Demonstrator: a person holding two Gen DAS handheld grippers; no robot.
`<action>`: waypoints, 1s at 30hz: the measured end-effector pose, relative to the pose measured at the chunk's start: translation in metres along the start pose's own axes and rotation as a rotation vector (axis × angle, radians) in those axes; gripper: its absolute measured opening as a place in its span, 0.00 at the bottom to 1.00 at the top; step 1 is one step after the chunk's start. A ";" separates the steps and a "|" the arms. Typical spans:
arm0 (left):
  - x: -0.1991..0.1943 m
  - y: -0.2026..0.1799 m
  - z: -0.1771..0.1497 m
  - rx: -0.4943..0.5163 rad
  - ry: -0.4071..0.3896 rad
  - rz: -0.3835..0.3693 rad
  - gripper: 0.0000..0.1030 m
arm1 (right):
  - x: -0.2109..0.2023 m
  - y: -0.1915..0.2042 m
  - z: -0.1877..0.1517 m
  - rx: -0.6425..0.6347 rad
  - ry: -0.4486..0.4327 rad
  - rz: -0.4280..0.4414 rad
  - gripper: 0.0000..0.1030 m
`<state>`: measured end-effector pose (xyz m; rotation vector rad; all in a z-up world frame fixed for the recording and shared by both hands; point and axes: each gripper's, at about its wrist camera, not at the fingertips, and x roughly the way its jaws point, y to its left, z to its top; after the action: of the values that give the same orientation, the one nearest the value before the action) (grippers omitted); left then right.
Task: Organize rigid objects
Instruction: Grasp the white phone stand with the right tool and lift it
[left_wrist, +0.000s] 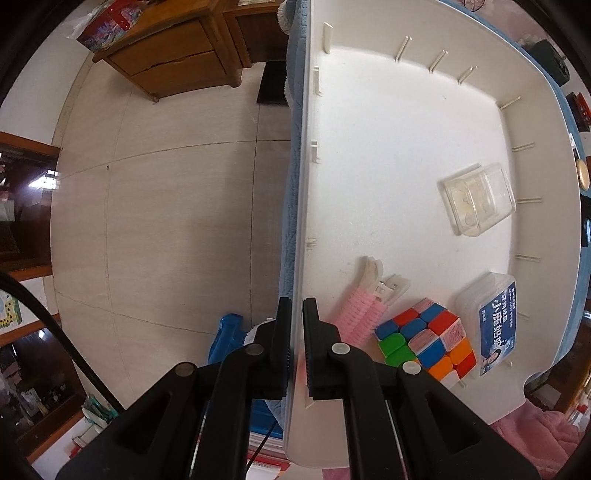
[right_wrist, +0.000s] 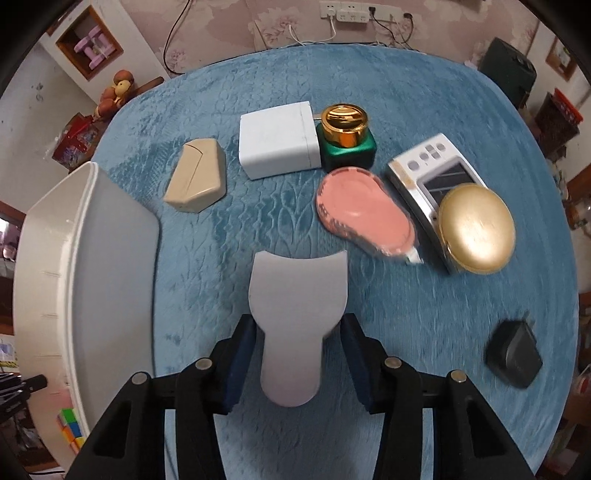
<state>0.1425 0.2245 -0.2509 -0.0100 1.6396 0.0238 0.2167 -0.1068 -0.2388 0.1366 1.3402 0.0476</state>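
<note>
squeezing the flat grey fan-shaped plastic piece (right_wrist: 295, 325), your right gripper (right_wrist: 298, 363) pads barely touch it; your left gripper (left_wrist: 297, 347) pinches the white tray wall (left_wrist: 295, 206).

your bin (left_wrist: 369, 147) white | your cloth (right_wrist: 406, 92) blue, leaf-embossed | cube (left_wrist: 424, 338) multicolour | jar (right_wrist: 347, 142) green, gold lid | scoop (right_wrist: 297, 314) grey

The bin (left_wrist: 369, 155) is smooth white plastic, faintly speckled. At three o'clock inside it sits a clear glossy plastic case (left_wrist: 476, 199). The blue cloth (right_wrist: 406, 96) looks plush and embossed. The jar's cap (right_wrist: 344, 123) gleams like polished gold metal, perhaps plated plastic.
</note>
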 end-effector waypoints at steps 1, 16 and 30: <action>0.000 -0.001 0.000 0.005 -0.002 0.000 0.06 | -0.003 -0.001 -0.002 0.015 0.005 0.009 0.37; 0.000 0.012 -0.008 0.045 -0.009 -0.052 0.06 | -0.029 0.002 -0.061 0.176 0.061 0.105 0.29; 0.008 0.020 -0.023 0.082 0.028 -0.076 0.06 | -0.077 0.026 -0.100 0.240 0.040 0.177 0.29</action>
<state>0.1190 0.2438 -0.2575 -0.0099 1.6655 -0.1018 0.1033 -0.0829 -0.1832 0.4596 1.3675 0.0387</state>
